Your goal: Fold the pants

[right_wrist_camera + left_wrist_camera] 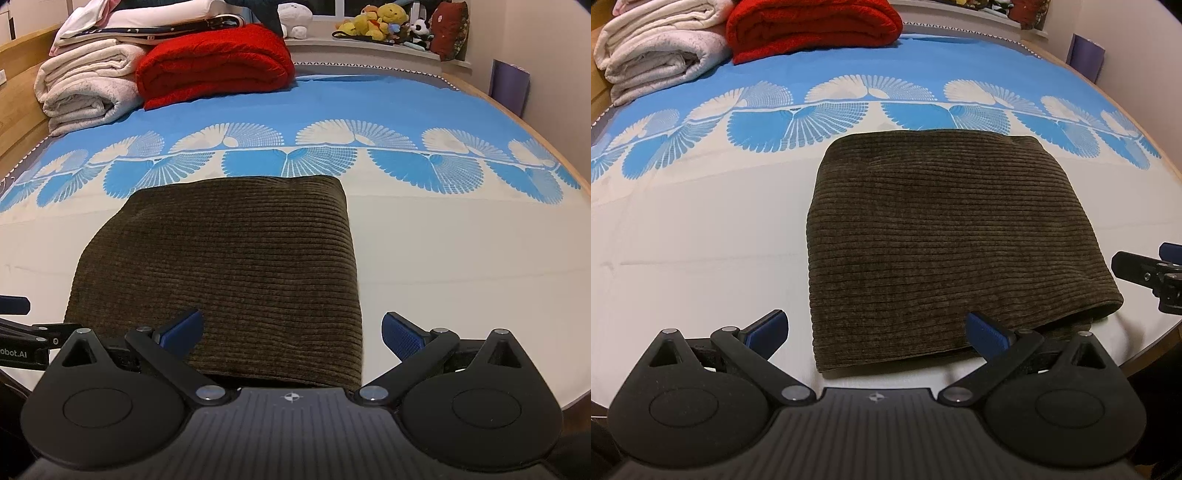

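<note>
The pants, dark olive corduroy, lie folded in a compact rectangle on the bed. The left gripper has its jaws spread wide and empty at the fold's near edge; the right gripper is likewise wide apart, holding nothing. At 11 o'clock lie a red blanket and white blankets.
</note>
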Tool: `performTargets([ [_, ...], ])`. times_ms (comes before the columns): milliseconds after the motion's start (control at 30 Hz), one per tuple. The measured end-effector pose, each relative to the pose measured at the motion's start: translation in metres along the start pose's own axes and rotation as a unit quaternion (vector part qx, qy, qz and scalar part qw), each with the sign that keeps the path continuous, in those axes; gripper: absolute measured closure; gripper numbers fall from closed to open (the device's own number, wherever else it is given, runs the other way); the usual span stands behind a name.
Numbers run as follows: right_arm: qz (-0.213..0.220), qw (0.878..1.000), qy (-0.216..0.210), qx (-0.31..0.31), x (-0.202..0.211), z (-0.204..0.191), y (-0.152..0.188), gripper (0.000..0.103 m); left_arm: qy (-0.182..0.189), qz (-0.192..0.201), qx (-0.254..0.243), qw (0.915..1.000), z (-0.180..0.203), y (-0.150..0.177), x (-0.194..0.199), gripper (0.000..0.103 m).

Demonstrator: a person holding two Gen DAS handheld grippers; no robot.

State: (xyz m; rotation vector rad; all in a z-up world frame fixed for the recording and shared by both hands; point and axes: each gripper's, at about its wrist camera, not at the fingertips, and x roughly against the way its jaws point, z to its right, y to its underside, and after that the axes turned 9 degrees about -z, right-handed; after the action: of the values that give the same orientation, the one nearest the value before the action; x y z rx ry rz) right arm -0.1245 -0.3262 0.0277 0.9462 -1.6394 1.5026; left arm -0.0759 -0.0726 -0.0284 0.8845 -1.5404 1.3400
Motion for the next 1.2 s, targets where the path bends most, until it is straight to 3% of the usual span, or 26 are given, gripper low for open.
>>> performTargets([
  [1200,-0.004,1.0,-0.003,0.001,-0.0012,0.0,-0.0002,0.001,0.003,-0.002,0.002,1.0,0.0009,-0.0011,0.0015,0.0],
])
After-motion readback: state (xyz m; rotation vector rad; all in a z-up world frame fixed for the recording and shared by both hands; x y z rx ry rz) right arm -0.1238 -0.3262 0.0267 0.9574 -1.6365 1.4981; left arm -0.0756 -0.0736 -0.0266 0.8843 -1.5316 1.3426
